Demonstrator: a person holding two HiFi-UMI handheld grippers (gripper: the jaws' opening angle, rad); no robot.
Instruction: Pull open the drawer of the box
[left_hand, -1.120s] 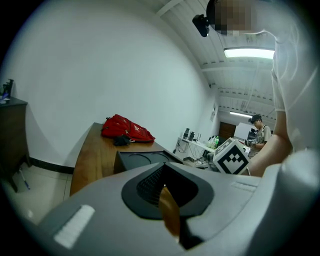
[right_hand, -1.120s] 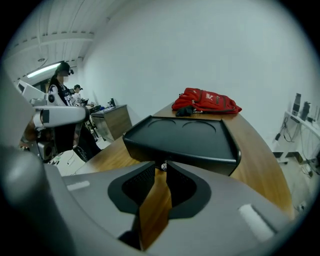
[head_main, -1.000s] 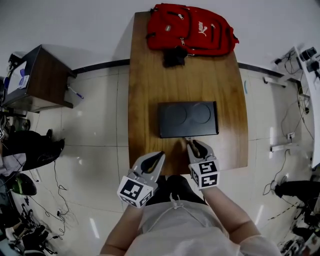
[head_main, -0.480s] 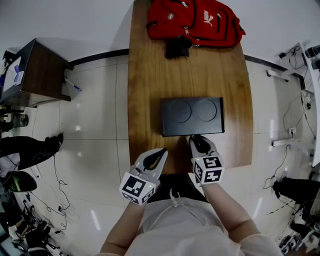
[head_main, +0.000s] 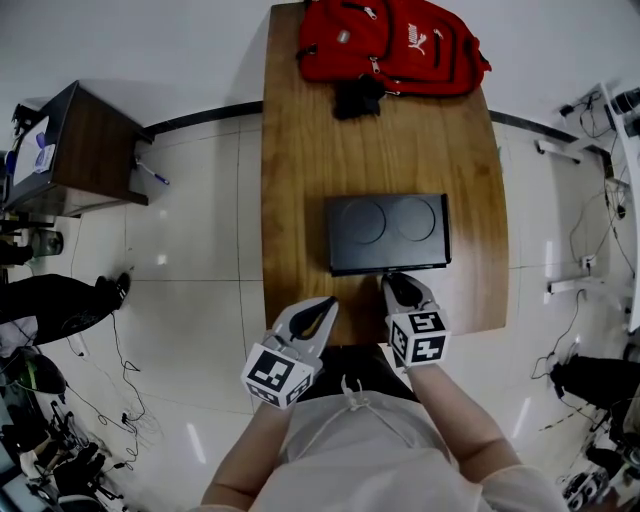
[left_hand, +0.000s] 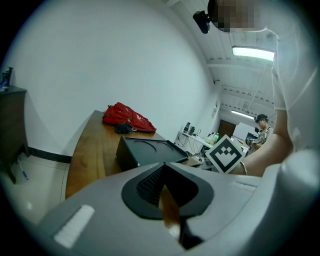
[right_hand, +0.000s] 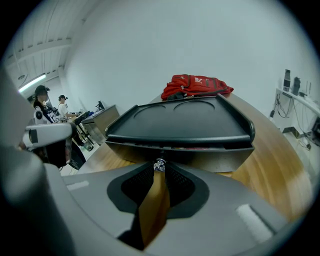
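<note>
On my feed the box (head_main: 388, 233) looks like smooth matt black plastic, with 2 shallow circles pressed into its top. Its knob (right_hand: 159, 164) is small and shiny; whether it is metal or glass I can't tell. The table (head_main: 300, 150) is warm wood with visible grain and a satin sheen. The left gripper (head_main: 324, 307) and right gripper (head_main: 401, 287) have matt grey plastic shells, and their pads (right_hand: 136, 184) are black and finely ribbed. The backpack (head_main: 390, 45) is red woven cloth. The floor (head_main: 190, 230) tiles are glossy, with glare spots.

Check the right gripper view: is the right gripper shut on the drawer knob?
Yes, the right gripper pinches the small drawer knob at the black box front.
</note>
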